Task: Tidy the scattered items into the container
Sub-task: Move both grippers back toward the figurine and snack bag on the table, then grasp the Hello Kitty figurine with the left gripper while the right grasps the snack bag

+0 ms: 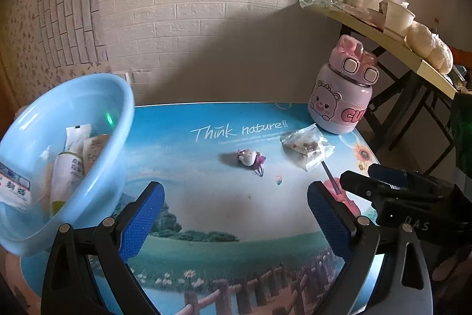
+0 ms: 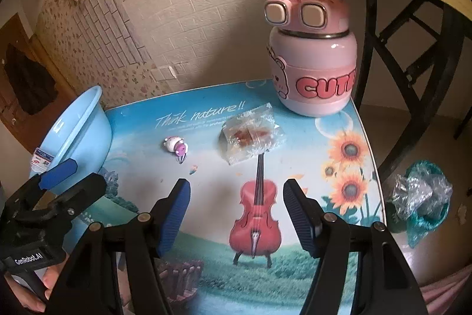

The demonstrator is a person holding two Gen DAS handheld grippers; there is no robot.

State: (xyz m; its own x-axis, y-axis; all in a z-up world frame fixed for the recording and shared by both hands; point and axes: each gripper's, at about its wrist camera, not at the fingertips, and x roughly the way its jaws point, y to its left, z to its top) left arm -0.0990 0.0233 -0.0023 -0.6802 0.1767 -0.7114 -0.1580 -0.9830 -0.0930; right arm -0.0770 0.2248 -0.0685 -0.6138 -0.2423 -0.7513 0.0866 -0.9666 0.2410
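A light blue basin sits at the table's left edge and holds several packets and tubes; it also shows in the right wrist view. A small Hello Kitty figure lies mid-table. A clear snack bag lies to its right. A pink "CUTE" bottle stands at the far right corner. My left gripper is open and empty, beside the basin. My right gripper is open and empty, above the printed violin, short of the bag.
The small table has a printed nature scene and ends near a brick wall. A cluttered folding table stands to the right. A crumpled plastic bag lies on the floor at right.
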